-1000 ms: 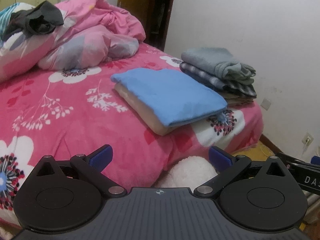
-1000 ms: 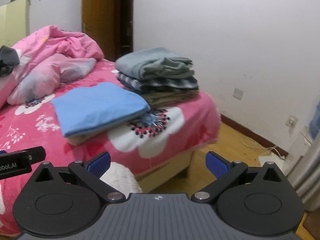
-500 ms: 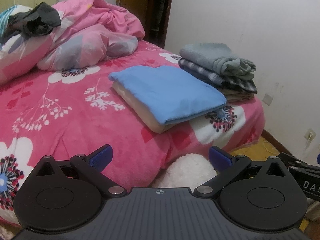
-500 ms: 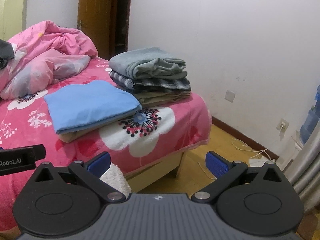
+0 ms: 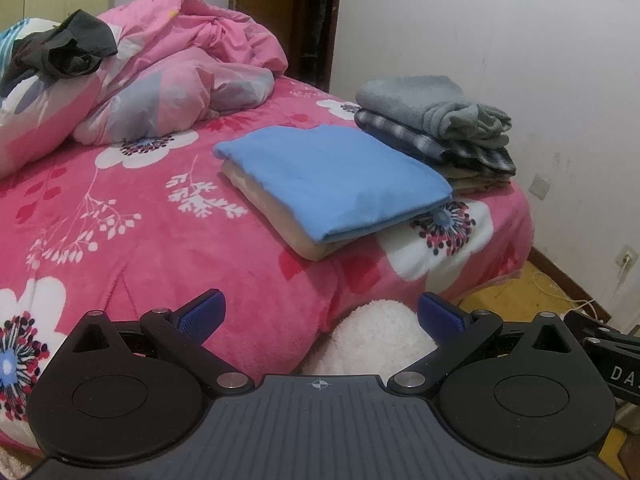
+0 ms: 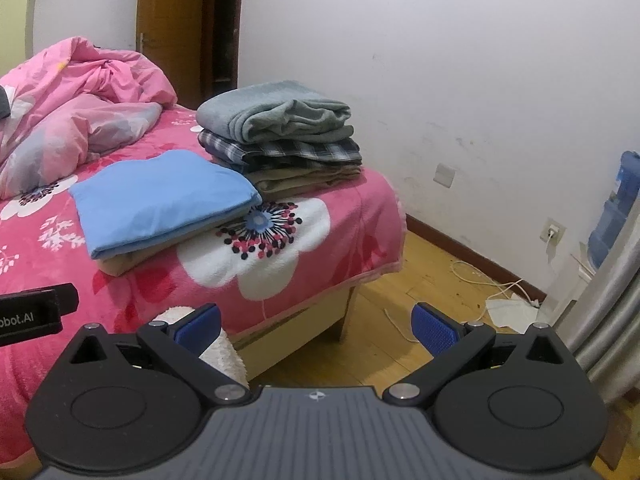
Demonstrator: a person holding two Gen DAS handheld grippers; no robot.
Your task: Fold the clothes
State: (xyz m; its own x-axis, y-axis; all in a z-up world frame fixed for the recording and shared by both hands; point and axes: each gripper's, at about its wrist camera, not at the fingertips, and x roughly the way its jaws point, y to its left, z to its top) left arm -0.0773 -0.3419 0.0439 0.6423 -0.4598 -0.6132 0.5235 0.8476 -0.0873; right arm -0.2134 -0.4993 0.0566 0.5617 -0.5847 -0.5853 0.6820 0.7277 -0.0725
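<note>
A folded blue garment (image 5: 332,180) (image 6: 160,196) lies on a folded beige one on the pink floral bed (image 5: 120,220) (image 6: 280,240). Beside it near the bed's corner stands a stack of folded clothes (image 5: 440,128) (image 6: 280,136): grey on top, plaid, then tan. A crumpled dark garment (image 5: 60,52) rests on the pillow at the far left. My left gripper (image 5: 320,316) is open and holds nothing, well short of the bed's edge. My right gripper (image 6: 316,326) is open too, held over the floor off the bed's corner.
A bunched pink duvet (image 5: 180,72) (image 6: 80,92) fills the head of the bed. Something white and fluffy (image 5: 376,340) (image 6: 220,352) sits below the bed's edge. A wooden floor (image 6: 420,320) with cables, a wall socket (image 6: 552,234), a water bottle (image 6: 612,216) and a door (image 6: 180,32) surround it.
Both grippers have drawn back a little from the bed and turned slightly right, so more floor and wall show. The clothes lie as before. Both stay open.
</note>
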